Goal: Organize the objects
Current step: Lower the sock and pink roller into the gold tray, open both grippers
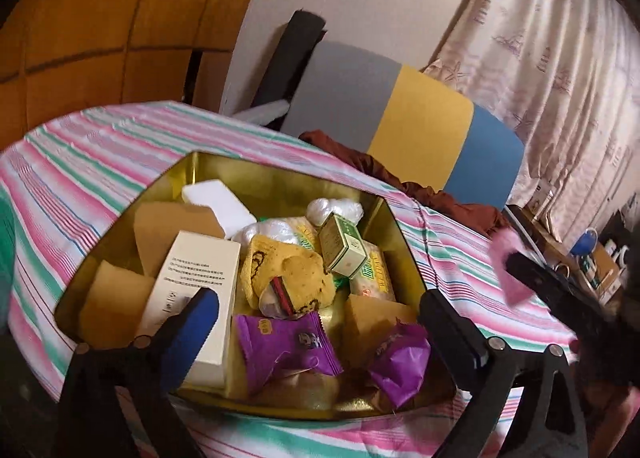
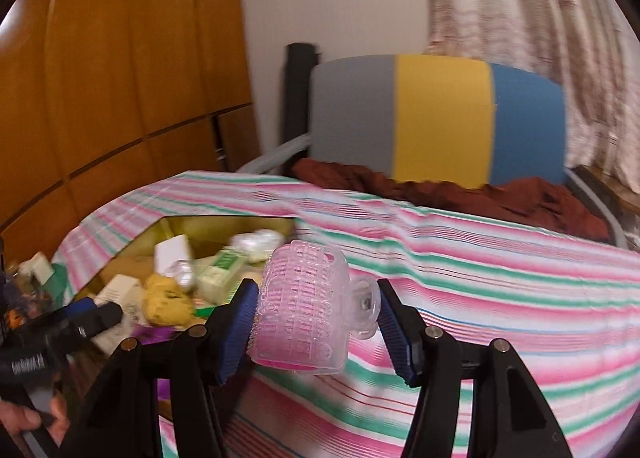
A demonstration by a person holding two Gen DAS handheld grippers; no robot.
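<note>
A gold tin [image 1: 394, 226] sits on the striped tablecloth [image 1: 80, 170], filled with a white carton [image 1: 192, 290], a yellow sponge [image 1: 288, 274], a green box [image 1: 344, 246], purple packets [image 1: 280, 342] and tan cards. My left gripper [image 1: 320, 334] hangs open over the tin's near side, empty. My right gripper [image 2: 316, 322] is shut on a pink hair roller with a clear clip [image 2: 304, 306], held above the cloth to the right of the tin [image 2: 224, 224]. In the left wrist view the roller [image 1: 510, 270] shows at the right, blurred.
A chair with a grey, yellow and blue back [image 2: 436, 118] and a dark red cloth [image 2: 480, 194] stands behind the table. Wooden cabinets [image 2: 120, 78] are at the left, a curtain [image 2: 560, 18] at the right. Small items lie left of the tin [image 2: 38, 270].
</note>
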